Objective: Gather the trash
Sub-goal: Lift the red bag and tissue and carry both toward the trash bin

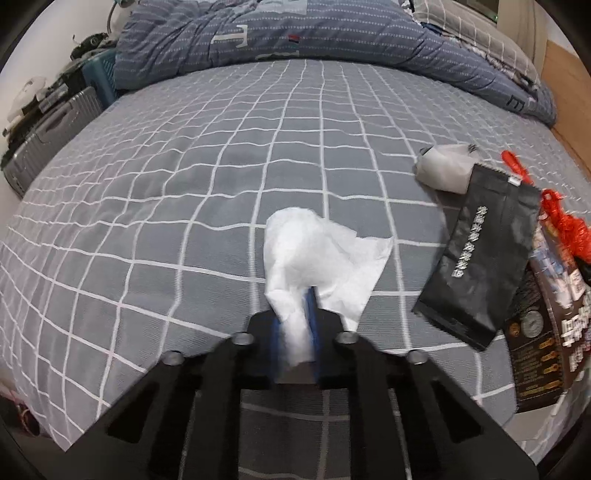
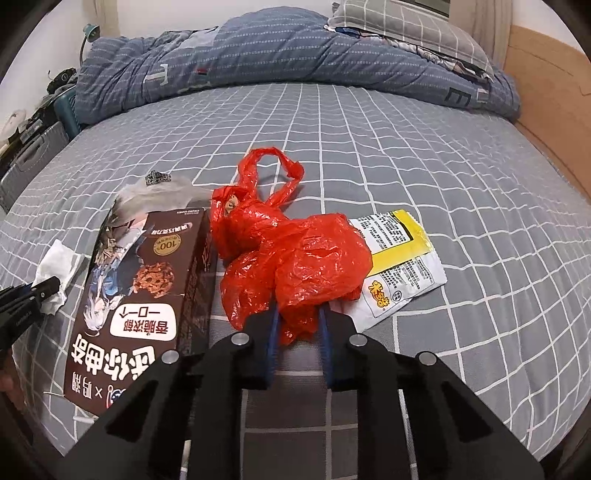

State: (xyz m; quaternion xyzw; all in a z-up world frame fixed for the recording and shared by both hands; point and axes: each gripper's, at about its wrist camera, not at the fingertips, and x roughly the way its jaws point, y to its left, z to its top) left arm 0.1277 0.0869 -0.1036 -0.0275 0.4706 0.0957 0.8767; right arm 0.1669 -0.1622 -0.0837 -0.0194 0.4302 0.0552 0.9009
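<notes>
On the grid-patterned bed [image 1: 184, 177], the left hand-held gripper [image 1: 295, 317] is clamped on a crumpled white tissue [image 1: 317, 254], with bare sheet stretching ahead and leftward to the bed's edge. The right hand-held gripper [image 2: 297, 325] pinches the near edge of a red plastic bag [image 2: 291, 254], wedged between a brown cookie box [image 2: 147, 291] and a yellow snack wrapper [image 2: 402, 266].

This was a bedroom in a home — a bed [image 2: 406, 155] covered in a grey sheet with a white grid filled most of both views. A rumpled blue quilt [image 2: 258, 55] lay bunched at its far end, with a checked pillow [image 2: 406, 22] beside it. A wooden bed frame [image 2: 546, 96] ran along the right, and a grey suitcase [image 1: 48, 136] stood against the left wall.
</notes>
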